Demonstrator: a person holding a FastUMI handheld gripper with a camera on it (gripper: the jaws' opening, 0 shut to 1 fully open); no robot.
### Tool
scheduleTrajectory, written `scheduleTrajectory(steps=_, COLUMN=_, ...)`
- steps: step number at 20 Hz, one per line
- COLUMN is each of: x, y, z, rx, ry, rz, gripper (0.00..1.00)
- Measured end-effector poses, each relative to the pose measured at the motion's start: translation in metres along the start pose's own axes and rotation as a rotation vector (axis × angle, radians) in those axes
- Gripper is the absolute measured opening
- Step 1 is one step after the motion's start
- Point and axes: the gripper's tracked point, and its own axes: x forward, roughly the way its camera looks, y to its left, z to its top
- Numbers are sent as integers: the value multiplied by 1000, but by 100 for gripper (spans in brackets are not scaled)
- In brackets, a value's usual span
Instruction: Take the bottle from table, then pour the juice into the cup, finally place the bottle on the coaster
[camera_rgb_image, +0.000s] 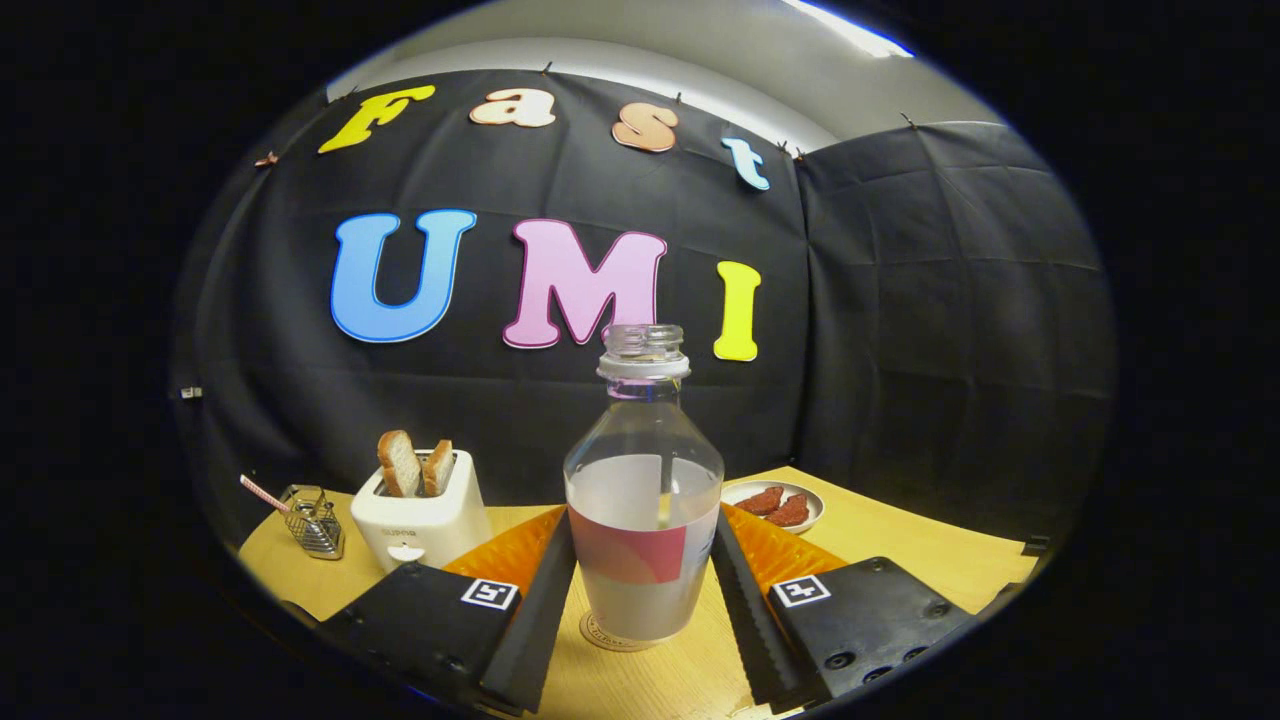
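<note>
Clear plastic uncapped bottle (643, 500), part-filled with pale juice, stood upright on the round coaster (612, 634) on the wooden desk (900, 550). Tongs (643, 590) flanked it closely; firm contact could not be confirmed.

The gripper (642, 590) points level and forward over the table; its two fingers (540, 600) reach ahead in a narrow V, each bearing a square marker on its block; the jaws stand against either side of the bottle (643, 520); whether they press it cannot be told.
</note>
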Motion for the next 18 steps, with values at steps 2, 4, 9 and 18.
scheduleTrajectory(steps=2, x=14, y=10, z=-15, rx=-35, ry=-4, rz=-3, gripper=77)
scheduleTrajectory(steps=4, x=30, y=20, z=-38, rx=-58, ry=28, rz=-9, gripper=77)
scheduleTrajectory(steps=9, x=49, y=24, z=-85, rx=-61, ry=102, rz=-51, gripper=77)
scheduleTrajectory(steps=18, x=75, y=9, z=-123, rx=48, ry=128, rz=-90, gripper=77)
